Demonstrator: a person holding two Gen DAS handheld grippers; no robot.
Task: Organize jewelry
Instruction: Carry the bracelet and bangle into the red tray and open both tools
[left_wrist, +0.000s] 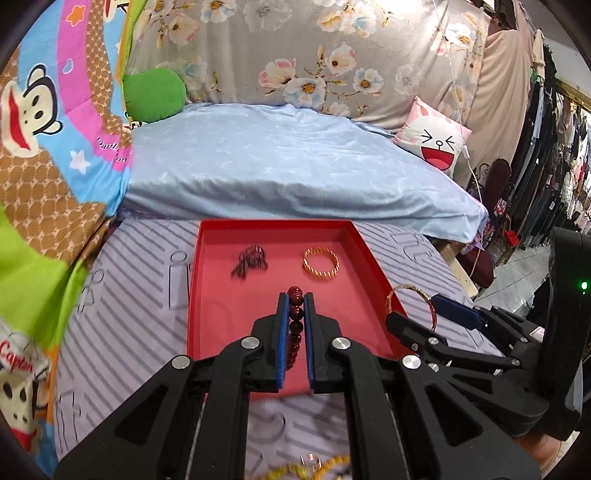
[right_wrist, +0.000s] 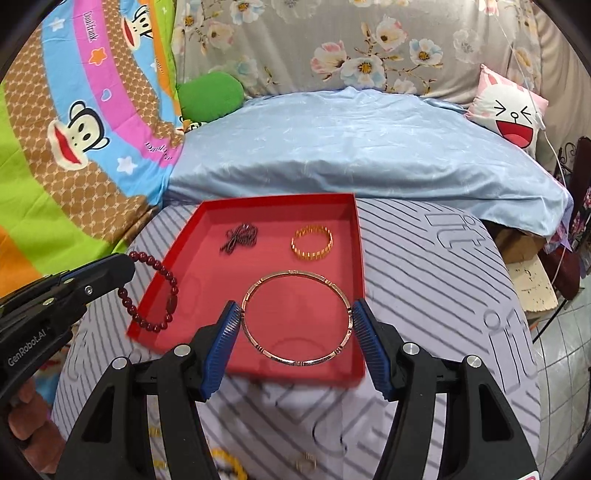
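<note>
- Both jaw pairs grip jewelry: right gripper spans the thin bangle across its width; left gripper pinches the dark red bead bracelet.
- Bangle lies flat above the red tray; the bracelet dangles over its left edge.
- Striped sheet underneath, blue bedding behind.

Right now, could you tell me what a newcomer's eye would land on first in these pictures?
Probably the red tray on the striped cover, with a gold bracelet and a dark chain at its far end. Next, the two pieces held over it: the left gripper shut on a dark red bead bracelet, and the right gripper clasping a thin rose-gold bangle between its jaws.
</note>
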